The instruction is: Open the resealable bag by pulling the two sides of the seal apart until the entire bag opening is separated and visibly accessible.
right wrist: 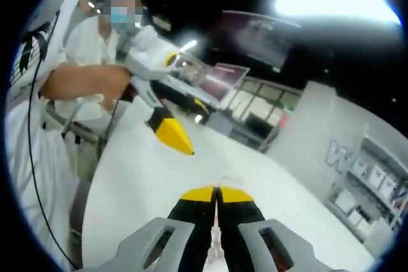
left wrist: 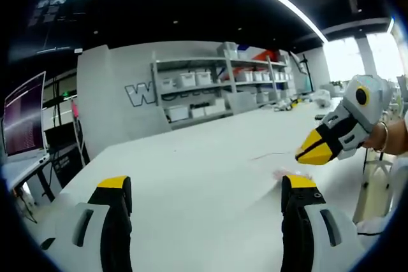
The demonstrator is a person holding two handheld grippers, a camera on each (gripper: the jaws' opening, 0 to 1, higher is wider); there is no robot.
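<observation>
My left gripper [left wrist: 207, 189] jaws wide above the white table [left wrist: 191, 170]; right gripper [right wrist: 217, 194] pinched together over the table, bag [left wrist: 292, 174] beside.

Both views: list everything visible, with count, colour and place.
bag: one, clear, lying on the table between the grippers
table: one, white, under both grippers
shelf unit: one, grey, against the far wall
boxes: several, white, on the shelf unit
monitor: one, lit, beside the table
person: one, white clothes, holding the left gripper
left gripper: yellow-tipped, jaws open
right gripper: yellow-tipped, jaws shut, just short of the bag
</observation>
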